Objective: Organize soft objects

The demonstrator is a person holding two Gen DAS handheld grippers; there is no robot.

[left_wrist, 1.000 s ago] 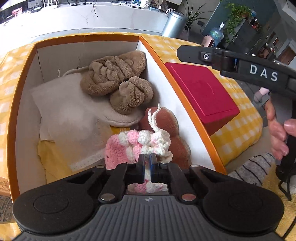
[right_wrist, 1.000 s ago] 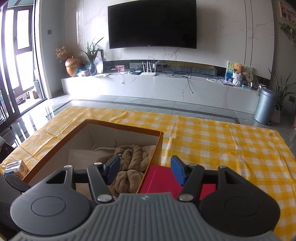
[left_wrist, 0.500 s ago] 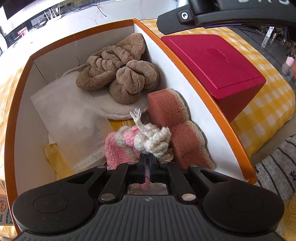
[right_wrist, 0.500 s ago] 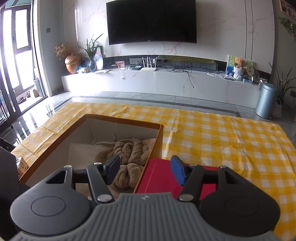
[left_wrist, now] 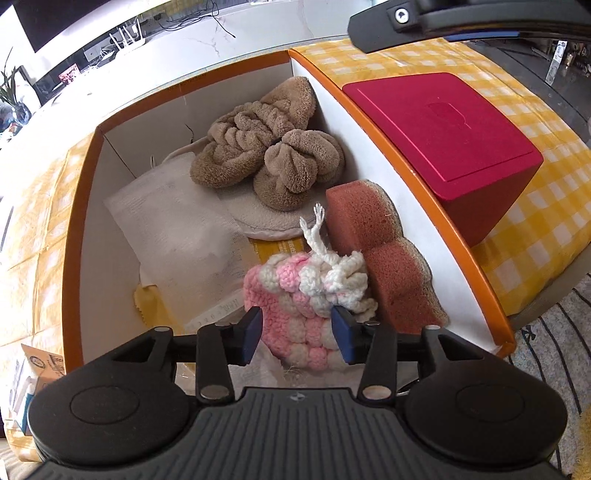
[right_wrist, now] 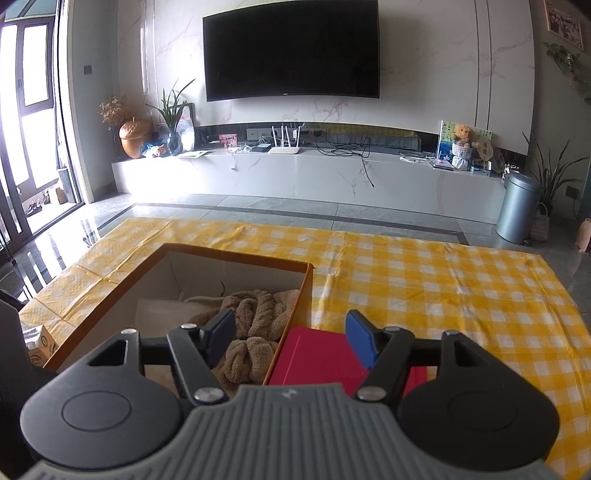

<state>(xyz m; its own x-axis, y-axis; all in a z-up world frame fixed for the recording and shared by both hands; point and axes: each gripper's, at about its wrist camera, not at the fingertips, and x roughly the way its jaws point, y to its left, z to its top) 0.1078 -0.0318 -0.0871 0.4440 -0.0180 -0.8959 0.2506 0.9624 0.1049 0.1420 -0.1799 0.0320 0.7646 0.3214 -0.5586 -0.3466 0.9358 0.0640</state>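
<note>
- Left wrist view: the left gripper (left_wrist: pixel 297 334) sits at lower centre with its jaws spread, one blue pad on each side of the knit (left_wrist: pixel 295 295), a pink-and-white crocheted piece. The pads (left_wrist: pixel 253 330) flank it; whether they touch it cannot be told.
- The knit lies in the box (left_wrist: pixel 436 218), an orange-rimmed carton with white walls, near its lower right corner. A white cord (left_wrist: pixel 316 232) sticks up from the knit.
- Just right of the knit, two sponges (left_wrist: pixel 380 243) lean against the box's right wall.
- At upper centre of the box a brown towel (left_wrist: pixel 269 144) rests bunched on a beige cloth (left_wrist: pixel 258 218). A white mesh bag (left_wrist: pixel 177 221) lies at left.
- A red case (left_wrist: pixel 443 136) stands outside the box, at right, on the yellow checked cloth (left_wrist: pixel 543 229).
- The right gripper (left_wrist: pixel 443 20) crosses the top right of the frame.
- Right wrist view: the right gripper (right_wrist: pixel 290 338) is spread wide and holds nothing, above the box's (right_wrist: pixel 236 256) right wall and the case (right_wrist: pixel 314 358).
- The towel (right_wrist: pixel 255 314) shows inside the box at centre left. The checked cloth (right_wrist: pixel 443 288) fills the middle of the frame.
</note>
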